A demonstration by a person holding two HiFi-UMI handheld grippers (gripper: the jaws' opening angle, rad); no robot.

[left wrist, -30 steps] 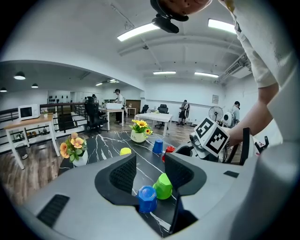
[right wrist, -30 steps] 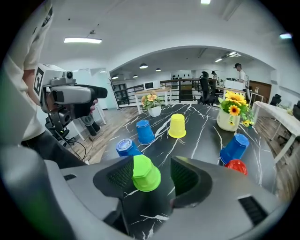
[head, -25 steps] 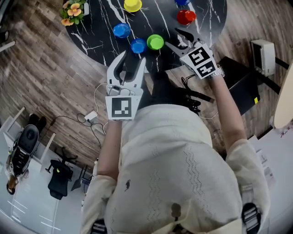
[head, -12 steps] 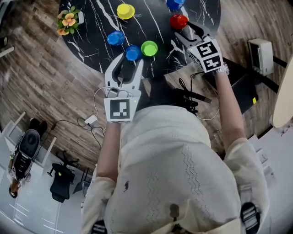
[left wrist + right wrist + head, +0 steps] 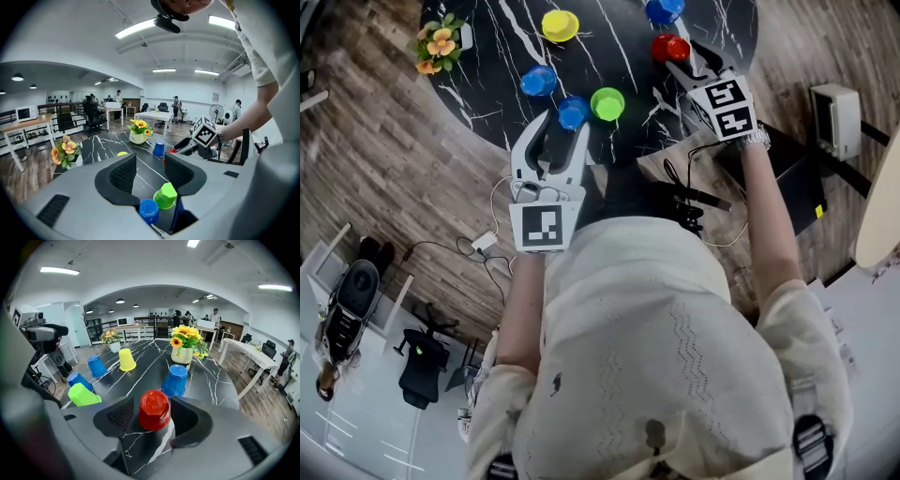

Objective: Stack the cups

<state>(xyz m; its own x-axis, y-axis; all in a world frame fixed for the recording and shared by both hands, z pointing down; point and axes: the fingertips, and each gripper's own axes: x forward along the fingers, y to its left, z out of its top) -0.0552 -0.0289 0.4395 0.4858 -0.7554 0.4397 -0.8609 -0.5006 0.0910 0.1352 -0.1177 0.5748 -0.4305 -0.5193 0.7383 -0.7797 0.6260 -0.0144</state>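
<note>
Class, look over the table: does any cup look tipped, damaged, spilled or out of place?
Nothing stands out. The red cup, green cup, yellow cup and three blue cups all appear to stand mouth-down and apart on the black table. The red cup sits between the right hand-held gripper's open jaws.

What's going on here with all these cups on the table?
A person holds a gripper in each hand over a black marble table of upside-down cups. The right gripper has its open jaws either side of a red cup, not clamped yet. The left gripper hovers open by a blue cup and a green cup. Nothing is stacked yet.
</note>
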